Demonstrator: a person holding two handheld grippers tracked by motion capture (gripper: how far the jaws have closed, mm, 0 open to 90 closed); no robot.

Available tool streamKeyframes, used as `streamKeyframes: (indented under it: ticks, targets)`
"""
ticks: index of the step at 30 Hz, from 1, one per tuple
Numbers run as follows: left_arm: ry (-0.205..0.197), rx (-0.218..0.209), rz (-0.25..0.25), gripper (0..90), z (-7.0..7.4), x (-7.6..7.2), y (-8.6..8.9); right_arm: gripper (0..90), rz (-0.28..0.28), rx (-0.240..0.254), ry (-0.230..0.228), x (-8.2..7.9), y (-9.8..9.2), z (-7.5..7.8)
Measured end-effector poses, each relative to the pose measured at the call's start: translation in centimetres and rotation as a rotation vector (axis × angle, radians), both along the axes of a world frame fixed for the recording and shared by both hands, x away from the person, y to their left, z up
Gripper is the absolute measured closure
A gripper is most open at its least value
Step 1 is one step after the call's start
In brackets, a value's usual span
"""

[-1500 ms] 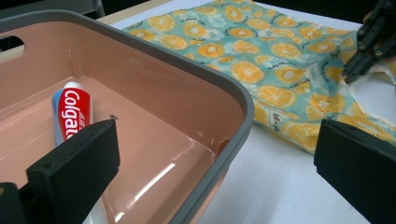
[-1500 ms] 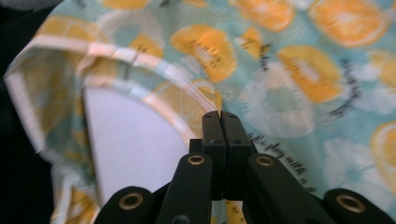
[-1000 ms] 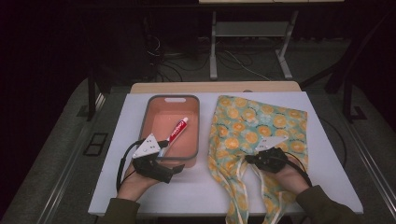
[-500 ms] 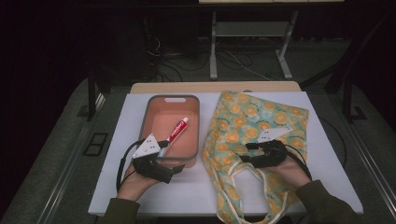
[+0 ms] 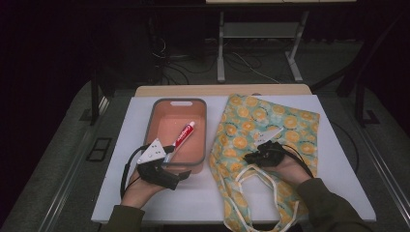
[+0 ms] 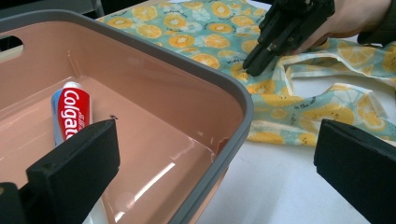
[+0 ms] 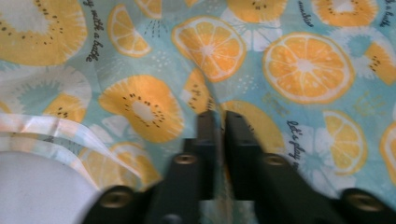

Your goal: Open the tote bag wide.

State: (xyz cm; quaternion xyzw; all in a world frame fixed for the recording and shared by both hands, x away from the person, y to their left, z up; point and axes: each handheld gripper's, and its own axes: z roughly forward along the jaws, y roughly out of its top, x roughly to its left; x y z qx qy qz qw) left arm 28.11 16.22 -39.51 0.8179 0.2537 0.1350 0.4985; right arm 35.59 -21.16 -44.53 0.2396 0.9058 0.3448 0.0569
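Now that its jaws have just closed, the right tool (image 7: 218,122) pinches the bag (image 5: 290,121); the left tool (image 6: 219,172), jaws apart, straddles the tub (image 5: 202,159) rim.

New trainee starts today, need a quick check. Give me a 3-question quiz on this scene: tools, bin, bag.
1. True or false: the right tool is shut on the fabric of the fruit-print tote bag.
2. What lies inside the pink bin?
A. a toothbrush
B. a Colgate toothpaste tube
C. a bar of soap
3. Fill in: the left tool is open, with one jaw inside the bin and the other outside, so the jaws straddle the bin's grey ____.

Key:
1. True; a fold of cloth sits between the closed jaws in the right gripper view.
2. B
3. rim
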Motion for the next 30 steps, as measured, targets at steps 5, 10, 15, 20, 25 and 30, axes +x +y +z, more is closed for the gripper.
streamKeyframes:
  ticks: [5,10,15,20,25,30]
  targets:
    - [0.002,0.000,0.001,0.0,0.0,0.0,0.0,90.0,-0.051,-0.010,-0.047,0.5,0.1,0.2]
    - [0.002,-0.001,0.001,0.0,0.0,0.0,0.0,90.0,-0.211,0.005,-0.091,2.4,-1.2,0.5]
    - [0.003,-0.003,0.001,0.0,0.0,0.0,0.0,88.3,-0.313,0.021,-0.077,4.0,-2.1,0.1]
    - [0.003,-0.005,0.001,0.0,0.0,0.0,0.0,53.4,-0.287,0.090,-0.078,3.1,-3.0,1.8]
    - [0.003,-0.005,0.001,0.0,0.0,0.0,0.0,43.5,-0.264,0.108,-0.076,0.8,-5.2,3.9]
    - [0.004,-0.004,0.001,0.0,0.0,0.0,0.0,40.3,-0.267,0.125,-0.073,-2.0,-8.2,4.4]
